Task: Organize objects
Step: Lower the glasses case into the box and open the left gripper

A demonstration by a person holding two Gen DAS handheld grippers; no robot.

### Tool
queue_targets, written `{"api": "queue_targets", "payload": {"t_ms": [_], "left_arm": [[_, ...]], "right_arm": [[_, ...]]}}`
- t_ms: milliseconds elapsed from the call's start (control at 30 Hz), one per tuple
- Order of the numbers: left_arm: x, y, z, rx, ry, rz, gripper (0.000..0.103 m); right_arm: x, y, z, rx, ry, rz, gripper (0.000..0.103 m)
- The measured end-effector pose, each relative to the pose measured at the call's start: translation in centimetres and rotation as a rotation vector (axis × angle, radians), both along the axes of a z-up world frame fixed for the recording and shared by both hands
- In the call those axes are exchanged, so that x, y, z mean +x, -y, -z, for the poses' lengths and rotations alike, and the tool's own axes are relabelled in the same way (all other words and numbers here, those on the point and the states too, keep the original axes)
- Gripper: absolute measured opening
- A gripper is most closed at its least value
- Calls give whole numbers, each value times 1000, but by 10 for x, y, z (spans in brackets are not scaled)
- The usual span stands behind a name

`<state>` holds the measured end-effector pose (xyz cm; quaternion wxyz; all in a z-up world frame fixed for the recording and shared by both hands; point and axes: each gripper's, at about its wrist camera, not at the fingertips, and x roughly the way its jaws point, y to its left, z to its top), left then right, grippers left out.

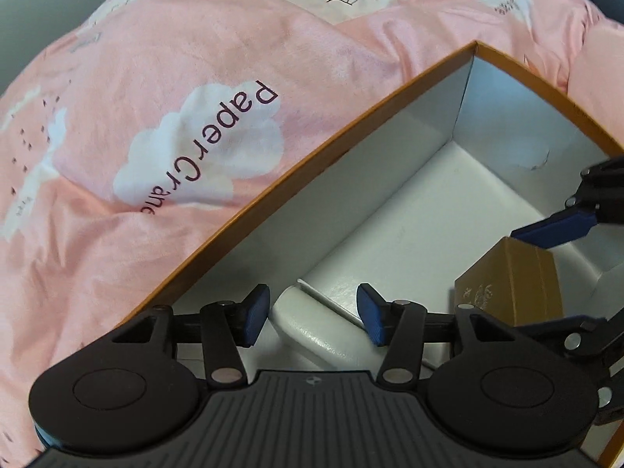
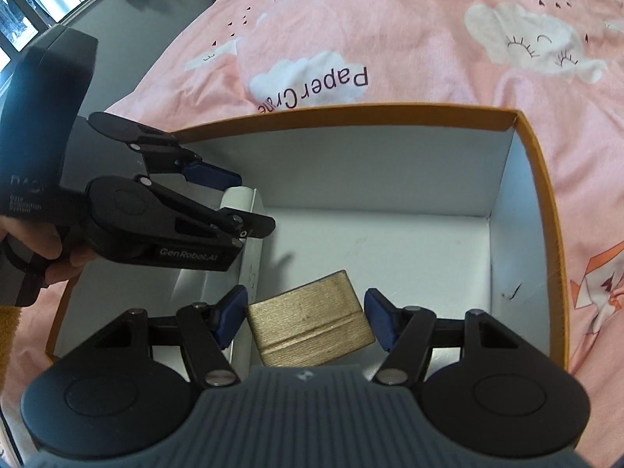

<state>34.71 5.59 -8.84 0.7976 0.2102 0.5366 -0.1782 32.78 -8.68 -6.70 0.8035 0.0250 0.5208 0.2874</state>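
Down inside the open orange-rimmed cardboard carton with white walls (image 2: 351, 111), parked on the pink cloud-print bed cover (image 1: 156, 78). Two items in there right now.

Clamped with the right hand-held gripper (image 2: 308, 316) on the small gold textured cardboard box (image 2: 308, 300), blue pads pressed against its two opposite sides. Hanging tilted, one corner dipped towards the carton floor, near the carton's middle. Probably light and hollow, going by the thin card and the visible lid seam. Stiff enough to take a pinch, but likely to dent if squeezed hard. Best gripped across the body below that seam, not on the lid alone, or the lid could lift away. Woven-looking surface, so decent friction.

Over to the left hand-held gripper (image 1: 314, 316): jaws spread apart, nothing gripped. Poised just above the glossy white rectangular box (image 1: 312, 335), which lies against the carton's left wall with a pad to either side and clear of both. Smooth, shiny finish, so likely slippery. Worth gripping squarely across the narrow width, near the middle, to stop it swivelling. Hard to tell the weight from here.
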Motion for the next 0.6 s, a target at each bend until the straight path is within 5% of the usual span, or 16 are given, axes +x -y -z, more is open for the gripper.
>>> {"api": "queue_targets", "payload": {"t_ms": [400, 600], "left_arm": [[-23, 4, 0, 251, 32, 84, 50], [-34, -4, -10, 167, -20, 79, 49]], "right_arm": [[-16, -18, -6, 117, -69, -74, 67], [-20, -23, -7, 51, -33, -75, 67]]}}
